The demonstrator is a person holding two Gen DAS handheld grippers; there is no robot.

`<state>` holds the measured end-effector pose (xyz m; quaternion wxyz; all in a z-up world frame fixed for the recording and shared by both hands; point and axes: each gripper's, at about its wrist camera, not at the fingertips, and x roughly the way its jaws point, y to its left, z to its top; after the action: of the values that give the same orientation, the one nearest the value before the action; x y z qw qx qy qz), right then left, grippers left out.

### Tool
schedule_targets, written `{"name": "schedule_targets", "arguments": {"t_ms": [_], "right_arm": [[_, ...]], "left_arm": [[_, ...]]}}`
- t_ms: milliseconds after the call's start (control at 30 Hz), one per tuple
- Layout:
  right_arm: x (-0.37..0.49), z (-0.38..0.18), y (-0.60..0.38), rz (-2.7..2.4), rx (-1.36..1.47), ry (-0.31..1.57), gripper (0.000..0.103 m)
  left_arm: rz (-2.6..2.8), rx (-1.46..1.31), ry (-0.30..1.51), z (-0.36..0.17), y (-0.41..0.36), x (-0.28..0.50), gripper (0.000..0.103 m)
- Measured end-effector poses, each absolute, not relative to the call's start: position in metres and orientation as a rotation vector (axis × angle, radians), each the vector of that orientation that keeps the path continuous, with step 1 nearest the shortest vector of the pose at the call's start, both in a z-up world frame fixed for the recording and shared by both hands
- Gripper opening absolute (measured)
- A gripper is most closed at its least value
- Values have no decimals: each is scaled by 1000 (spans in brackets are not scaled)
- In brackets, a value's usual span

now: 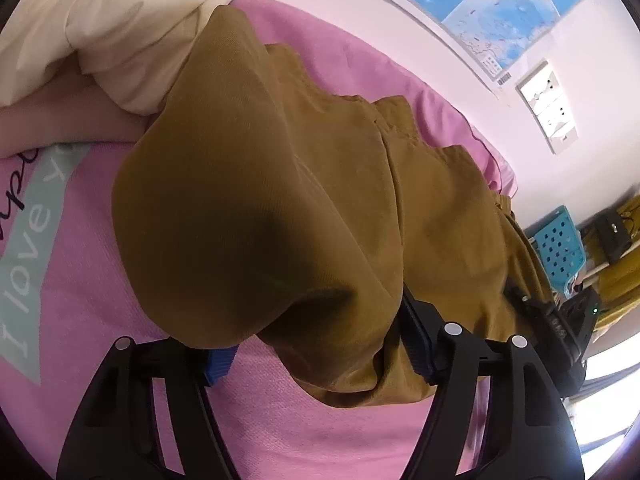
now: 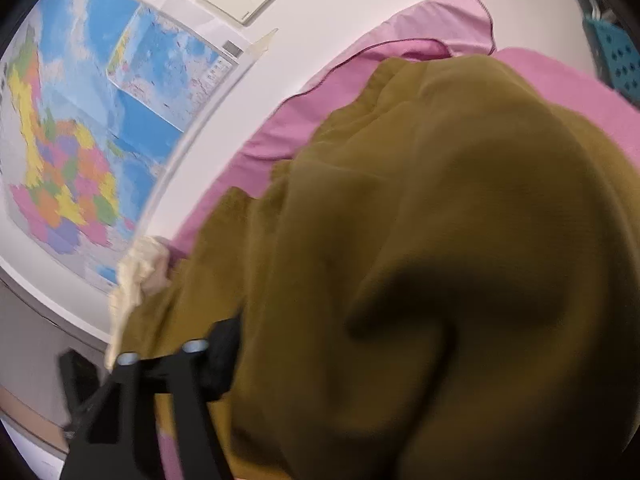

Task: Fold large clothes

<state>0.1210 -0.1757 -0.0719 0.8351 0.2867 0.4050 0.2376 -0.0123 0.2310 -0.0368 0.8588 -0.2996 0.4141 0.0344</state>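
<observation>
**Spotter:** So, how much room do you have around the edges?

**Operator:** On my left wrist view the pink bedsheet (image 1: 100,248) lies bare below and to the left of the garment, with pale printed lettering on it. At the top left a cream pillow (image 1: 132,20) touches the cloth's far end. Along the right the sheet runs up to the white wall, which carries a map (image 1: 500,8) and a socket plate (image 1: 548,104). A blue perforated basket (image 1: 560,244) stands past the bed's right edge, near my other tool.

**Spotter:** And the garment against your jaws?

**Operator:** The brown garment (image 1: 280,184) lies bunched across the sheet, running away from me toward the pillow. Its near fold bulges between the fingers of my left gripper (image 1: 320,348). The blue pad on one side sits under the cloth's lip and the other finger lies against the fold, but I cannot tell whether the pads actually press on it.

**Spotter:** Right side?

**Operator:** Blurred. The garment fills most of that view and drapes over my right gripper (image 2: 320,360). I see only one black finger (image 2: 224,356), at the cloth's left edge; the other is hidden, so I cannot tell its state. The wall with the map is close on the left.
</observation>
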Motion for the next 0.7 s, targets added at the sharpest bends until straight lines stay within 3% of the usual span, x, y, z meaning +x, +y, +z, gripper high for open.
{"name": "schedule_targets", "arguments": {"t_ms": [233,400,433,567,633,667,700], "right_arm": [[118,-70,-180,527,631,850,40],[115,-62,-183,574,668,827,34],[116,-62,-185,590,688,829,35],[124,-68,-185,675,737,865,62],[124,-66,-182,649,714,871,54],[124,-62,-181,627,681,869,34],[123,-60,-182,631,687,863,29]], "left_arm": [[54,-577,858,-30,230,-13,64],[45,-542,847,-22,229,-13,55],[42,-537,843,-20,229,-13,55],[34,-529,852,-18,233,-6,51],[21,-517,853,-15,234,-5,45],[13,-506,848,-12,234,-6,43],[-3,-493,840,-7,234,-6,37]]}}
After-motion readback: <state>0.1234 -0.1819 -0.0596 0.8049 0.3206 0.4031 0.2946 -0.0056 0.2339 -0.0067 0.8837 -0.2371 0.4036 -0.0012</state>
